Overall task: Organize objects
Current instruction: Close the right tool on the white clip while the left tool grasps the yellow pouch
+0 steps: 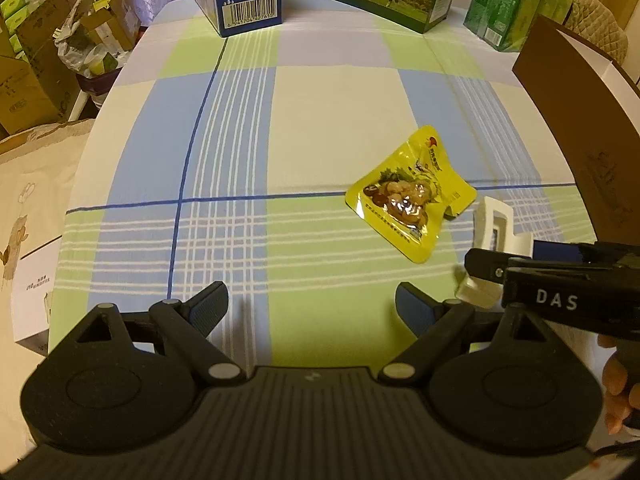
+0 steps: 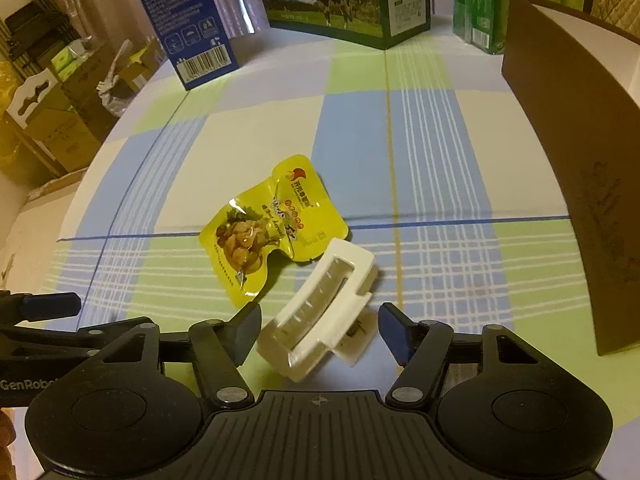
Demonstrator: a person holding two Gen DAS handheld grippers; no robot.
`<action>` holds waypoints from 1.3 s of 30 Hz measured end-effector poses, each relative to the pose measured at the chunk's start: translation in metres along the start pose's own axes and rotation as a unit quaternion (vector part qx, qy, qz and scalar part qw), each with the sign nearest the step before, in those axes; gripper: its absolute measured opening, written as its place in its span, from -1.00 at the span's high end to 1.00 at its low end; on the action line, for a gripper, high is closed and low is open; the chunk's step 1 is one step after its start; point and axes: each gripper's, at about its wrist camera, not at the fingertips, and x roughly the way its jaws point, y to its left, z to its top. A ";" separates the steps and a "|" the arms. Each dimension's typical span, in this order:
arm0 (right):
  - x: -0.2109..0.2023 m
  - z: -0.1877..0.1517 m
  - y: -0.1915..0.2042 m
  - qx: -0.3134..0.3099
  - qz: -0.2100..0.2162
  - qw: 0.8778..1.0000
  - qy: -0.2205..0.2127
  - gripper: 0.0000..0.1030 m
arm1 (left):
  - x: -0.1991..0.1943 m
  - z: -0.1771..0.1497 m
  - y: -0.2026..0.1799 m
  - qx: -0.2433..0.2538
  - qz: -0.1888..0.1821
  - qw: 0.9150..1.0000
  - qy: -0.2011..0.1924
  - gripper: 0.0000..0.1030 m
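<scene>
Glossy crinkled yellow pouch [image 2: 269,229], rigid white clip [image 2: 320,312]

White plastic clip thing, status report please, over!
Both grippers open: left gripper empty, right gripper straddling white plastic clip. Clip on checked tablecloth, not gripped. Yellow snack pouch lies just beyond.

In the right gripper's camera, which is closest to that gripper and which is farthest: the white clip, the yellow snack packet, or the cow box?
From the right gripper:
1. White clip, right between its open fingers.
2. Yellow snack packet, just beyond, slightly left.
3. Cow box, standing at the table's far edge.
</scene>
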 end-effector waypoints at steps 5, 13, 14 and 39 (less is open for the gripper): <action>0.007 0.003 -0.002 -0.012 -0.001 1.000 0.005 -0.15 | 0.005 0.007 0.000 0.006 -0.005 1.000 0.001 -0.72; 0.005 0.006 -0.027 -0.030 -0.024 0.999 -0.003 0.07 | 0.015 0.016 -0.010 0.033 -0.037 0.999 -0.002 -0.72; 0.004 0.006 -0.032 -0.027 -0.028 0.999 -0.005 0.08 | 0.017 0.017 -0.012 0.040 -0.044 0.998 -0.004 -0.72; -0.007 0.012 -0.082 0.016 -0.056 0.998 -0.013 0.10 | 0.084 0.066 -0.067 0.263 -0.137 0.955 0.003 -0.66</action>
